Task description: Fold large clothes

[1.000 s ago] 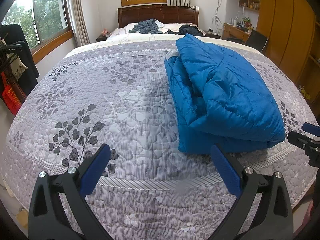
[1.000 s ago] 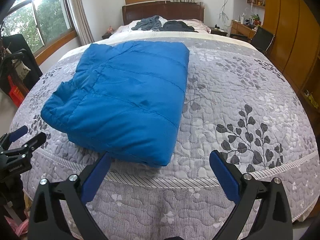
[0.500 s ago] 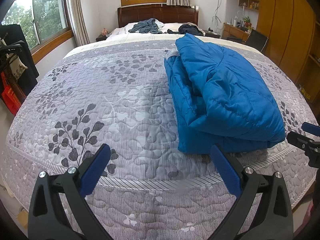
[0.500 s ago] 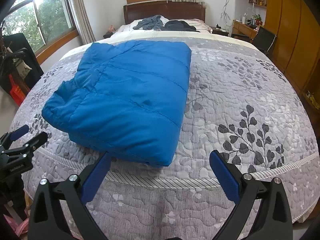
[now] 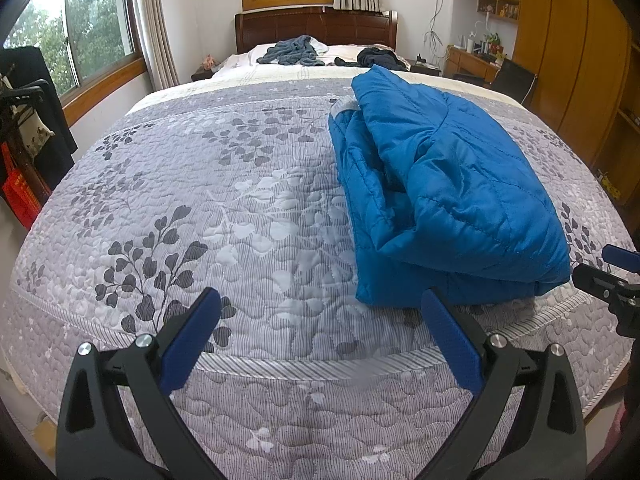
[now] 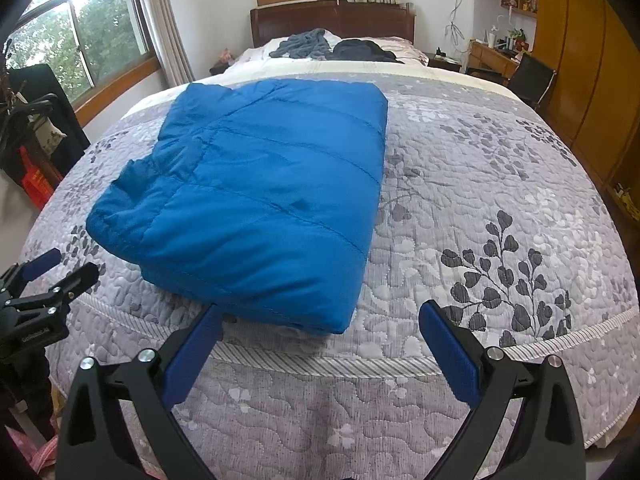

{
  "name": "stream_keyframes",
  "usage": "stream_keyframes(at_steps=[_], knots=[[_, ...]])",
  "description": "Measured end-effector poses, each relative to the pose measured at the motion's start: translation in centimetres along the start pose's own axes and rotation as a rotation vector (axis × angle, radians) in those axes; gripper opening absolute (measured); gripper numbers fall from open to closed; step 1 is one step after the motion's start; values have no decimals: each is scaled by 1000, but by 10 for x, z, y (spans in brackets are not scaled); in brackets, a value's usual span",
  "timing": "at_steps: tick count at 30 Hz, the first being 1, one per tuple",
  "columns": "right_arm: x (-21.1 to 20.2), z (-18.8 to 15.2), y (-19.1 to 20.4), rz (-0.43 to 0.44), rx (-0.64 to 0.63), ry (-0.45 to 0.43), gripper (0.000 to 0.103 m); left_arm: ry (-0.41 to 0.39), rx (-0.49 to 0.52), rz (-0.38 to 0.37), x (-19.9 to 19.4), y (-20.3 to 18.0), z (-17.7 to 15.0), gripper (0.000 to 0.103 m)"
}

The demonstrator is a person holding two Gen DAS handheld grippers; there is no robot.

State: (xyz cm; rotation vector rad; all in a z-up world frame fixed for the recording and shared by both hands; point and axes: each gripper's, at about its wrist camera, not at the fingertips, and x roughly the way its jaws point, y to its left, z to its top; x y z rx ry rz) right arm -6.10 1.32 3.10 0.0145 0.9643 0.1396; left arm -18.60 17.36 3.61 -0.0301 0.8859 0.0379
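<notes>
The blue jacket [image 6: 256, 200] lies folded ahead of my left gripper [image 5: 320, 336] and right gripper [image 6: 320, 336], both spread empty, unmoved since a second ago, so folding looks finished.

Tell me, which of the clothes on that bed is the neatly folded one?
The blue quilted jacket, lying nearest the claws. The grey garment and the dark garment lie crumpled by the headboard.

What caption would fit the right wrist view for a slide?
Open right tool hovers at the bed edge before a folded blue jacket; left tool waits alongside.
</notes>
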Motion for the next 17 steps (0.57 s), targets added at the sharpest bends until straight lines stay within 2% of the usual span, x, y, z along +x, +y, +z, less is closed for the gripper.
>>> stream_keyframes(at_steps=[17], knots=[[1,3,-3,-1,-7,-1,99,1,3,-1,2,-1,0,99]])
